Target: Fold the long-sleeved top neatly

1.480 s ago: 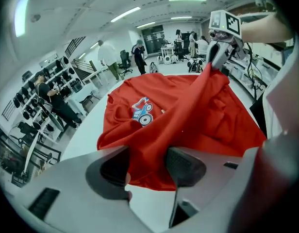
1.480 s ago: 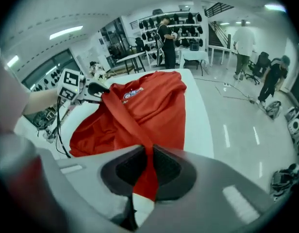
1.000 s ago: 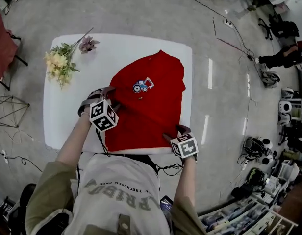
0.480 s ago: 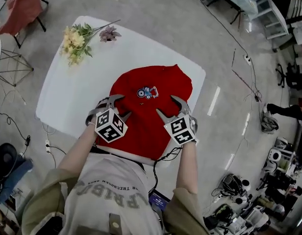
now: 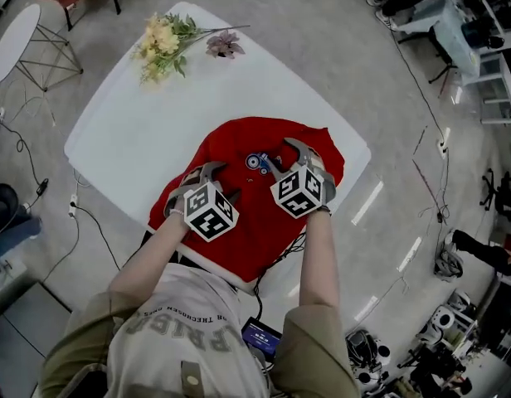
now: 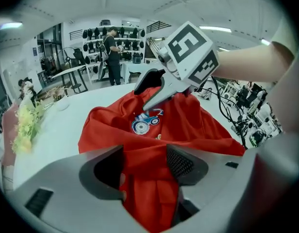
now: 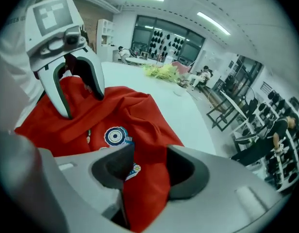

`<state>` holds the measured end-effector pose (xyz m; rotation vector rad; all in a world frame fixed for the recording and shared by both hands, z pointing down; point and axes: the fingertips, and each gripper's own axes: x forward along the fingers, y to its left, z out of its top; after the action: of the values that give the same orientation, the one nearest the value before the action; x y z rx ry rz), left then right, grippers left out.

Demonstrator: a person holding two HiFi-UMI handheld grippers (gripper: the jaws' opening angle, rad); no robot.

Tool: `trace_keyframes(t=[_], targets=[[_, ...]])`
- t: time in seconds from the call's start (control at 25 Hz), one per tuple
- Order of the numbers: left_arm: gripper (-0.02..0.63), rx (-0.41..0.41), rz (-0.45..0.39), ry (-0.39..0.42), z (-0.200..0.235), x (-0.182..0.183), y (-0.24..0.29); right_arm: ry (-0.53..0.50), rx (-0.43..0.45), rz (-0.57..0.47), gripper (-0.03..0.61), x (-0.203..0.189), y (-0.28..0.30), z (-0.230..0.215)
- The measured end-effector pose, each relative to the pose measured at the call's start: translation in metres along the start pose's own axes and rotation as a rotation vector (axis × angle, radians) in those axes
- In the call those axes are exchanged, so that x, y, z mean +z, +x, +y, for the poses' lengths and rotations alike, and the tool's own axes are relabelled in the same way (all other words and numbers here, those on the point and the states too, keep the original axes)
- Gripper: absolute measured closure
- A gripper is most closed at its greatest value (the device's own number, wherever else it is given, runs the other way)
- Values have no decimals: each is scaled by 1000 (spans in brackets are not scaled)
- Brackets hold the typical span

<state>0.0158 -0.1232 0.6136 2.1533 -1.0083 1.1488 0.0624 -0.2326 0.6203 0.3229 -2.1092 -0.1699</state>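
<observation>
Jaws: left gripper (image 5: pixel 207 172) clamps red top (image 5: pixel 264 218); right gripper (image 5: pixel 284 157) just closing on its cloth | right moved from hem to beside tractor print (image 5: pixel 257 162) | side fold under way

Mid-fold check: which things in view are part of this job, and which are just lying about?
Part of the job:
- red top, bunched on the table
- white table that it lies on

Just lying about:
- flowers at the table's far corner, apart from the top
- round side table on the floor beyond
</observation>
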Motion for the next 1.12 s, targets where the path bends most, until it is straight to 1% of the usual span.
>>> trace_keyframes(t=[0.04, 0.12, 0.16, 0.2, 0.24, 0.36, 0.48, 0.56, 0.68, 0.84, 0.92, 1.0, 1.08, 1.12], targets=[[353, 4, 4, -5, 1, -1, 1, -24, -3, 15, 426, -1, 4, -3], [353, 9, 6, -13, 2, -2, 3, -32, 12, 30, 462, -1, 9, -7], [353, 10, 5, -16, 2, -3, 3, -16, 24, 25, 509, 0, 10, -10], [353, 13, 4, -18, 3, -4, 2, 0, 30, 14, 535, 3, 9, -14], [353, 16, 1, -19, 3, -4, 1, 11, 26, -1, 547, 7, 8, -20], [353, 23, -6, -28, 3, -7, -3, 30, -21, -55, 551, 23, 1, -45], [353, 15, 5, -52, 4, -15, -3, 82, -71, -103, 551, 39, -3, -75], [353, 7, 14, -65, 5, -21, -2, 90, -91, -92, 551, 41, 5, -91], [353, 1, 21, -69, 7, -24, -1, 97, -104, -46, 551, 37, 30, -106], [353, -16, 41, -69, 8, -30, 6, 162, -115, 35, 550, 23, 65, -112], [353, -23, 37, -78, 10, -32, 7, 195, -119, 56, 549, 20, 74, -111], [353, -36, 31, -82, 11, -32, 6, 227, -116, 53, 544, 21, 74, -110], [353, -45, 19, -86, 13, -30, 0, 276, -105, 16, 528, 26, 63, -111], [353, -42, 7, -90, 15, -28, -6, 311, -107, -15, 478, 29, 52, -113]])
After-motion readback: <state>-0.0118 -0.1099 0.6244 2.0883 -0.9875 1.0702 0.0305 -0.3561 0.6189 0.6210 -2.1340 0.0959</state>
